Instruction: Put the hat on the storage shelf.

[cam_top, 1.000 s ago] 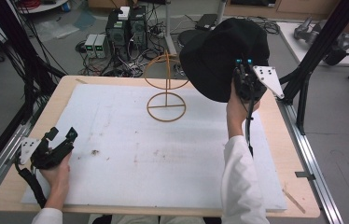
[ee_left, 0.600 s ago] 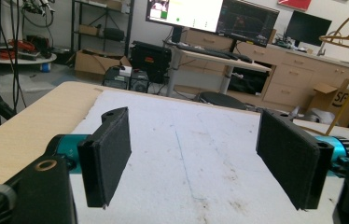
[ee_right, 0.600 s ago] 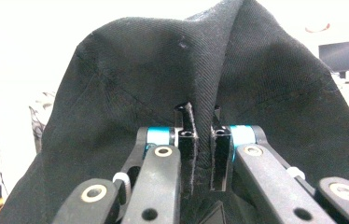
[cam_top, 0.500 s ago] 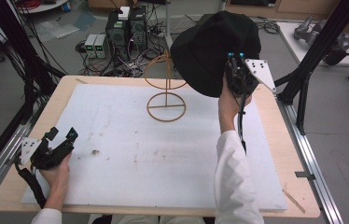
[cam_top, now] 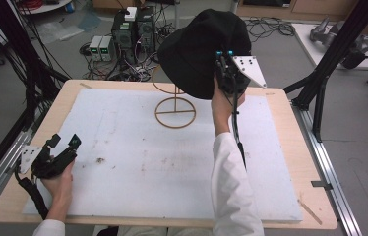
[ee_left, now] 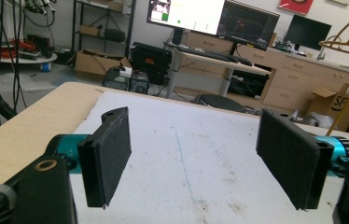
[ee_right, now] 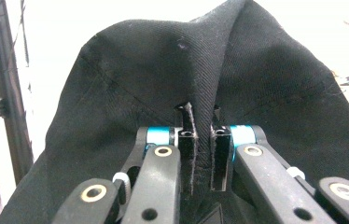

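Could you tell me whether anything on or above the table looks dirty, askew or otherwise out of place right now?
The white mat carries brownish smudges and a small bit of debris near the left gripper, which rests open. The black hat, pinched by the right gripper, hangs bunched above the wire stand. Nothing looks spilled or broken.

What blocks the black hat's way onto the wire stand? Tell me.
Nothing visible does. The right tool holds the black hat by a pinched fold, right above the wire stand, whose top the hat already partly hides. The left tool rests far off.
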Available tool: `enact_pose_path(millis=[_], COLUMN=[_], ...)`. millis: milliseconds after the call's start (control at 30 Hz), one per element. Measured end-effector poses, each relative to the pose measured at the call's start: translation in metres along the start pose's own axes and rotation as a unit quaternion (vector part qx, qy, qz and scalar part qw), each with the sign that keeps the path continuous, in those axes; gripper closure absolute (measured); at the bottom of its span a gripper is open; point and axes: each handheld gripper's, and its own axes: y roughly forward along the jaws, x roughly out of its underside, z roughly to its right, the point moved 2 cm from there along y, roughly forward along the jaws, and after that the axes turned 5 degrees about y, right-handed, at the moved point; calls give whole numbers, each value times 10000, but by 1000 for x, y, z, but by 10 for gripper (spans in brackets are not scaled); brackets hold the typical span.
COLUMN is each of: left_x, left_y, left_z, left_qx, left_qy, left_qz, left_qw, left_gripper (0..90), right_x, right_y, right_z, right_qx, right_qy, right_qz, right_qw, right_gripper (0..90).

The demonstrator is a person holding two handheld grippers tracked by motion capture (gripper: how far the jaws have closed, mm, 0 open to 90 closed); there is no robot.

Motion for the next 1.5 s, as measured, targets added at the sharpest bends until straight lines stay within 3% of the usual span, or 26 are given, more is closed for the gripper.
enact_pose_path(millis=[267, 800, 1333, 1500], left_x=[0, 0, 1, 1], left_y=[-4, -7, -7, -7], left_z=[-8, -11, -12, -12], left_qx=[-82, -110, -74, -71], left_qy=[-112, -169, -212, -228], left_qz=[16, 25, -9, -8], left_qw=[9999, 9998, 9997, 9997], left_gripper=[265, 265, 266, 266], right_x=[12, 34, 61, 64], right_y=[13, 29, 39, 38], right_z=[-26, -60, -67, -65], right_qx=[-217, -458, -498, -510], right_qy=[-84, -191, -230, -125], right_qz=[-143, -411, -805, -871], right_qw=[9996, 9979, 9952, 9948], right_gripper=[861, 863, 863, 863])
